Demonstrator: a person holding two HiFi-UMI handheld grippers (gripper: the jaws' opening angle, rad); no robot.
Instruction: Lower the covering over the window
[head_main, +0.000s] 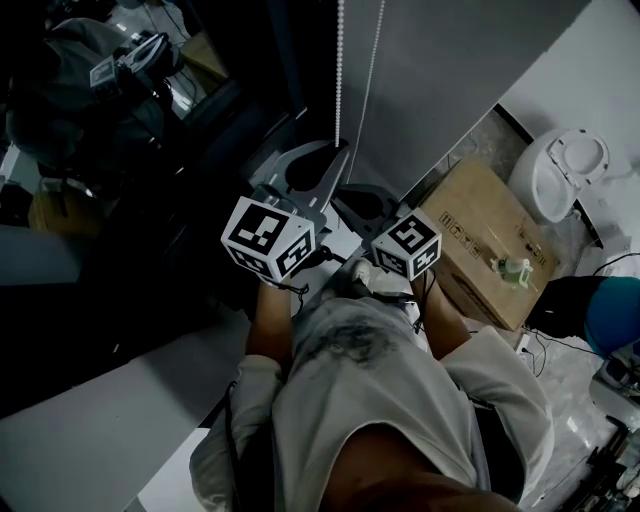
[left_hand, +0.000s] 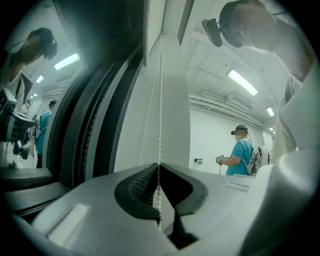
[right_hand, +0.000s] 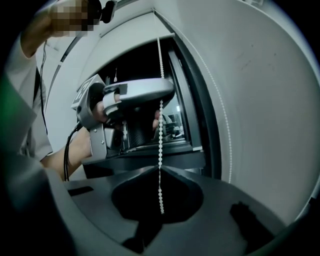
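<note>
Left gripper (left_hand: 159, 166) clamped shut on chain (left_hand: 160, 100); beads run straight up from meeting jaw tips, short length showing below them. Right gripper (right_hand: 160, 169) also pinched shut on same strand, lower down, loose end dangling in hollow behind tips. Both held close together in front of person's chest. Second strand hangs just beside, against grey blind (head_main: 450, 70). Blind right of chain, dark window (head_main: 100, 180) left. Box (head_main: 490, 235) on floor below right. Person in teal (left_hand: 242, 155) far off.
</note>
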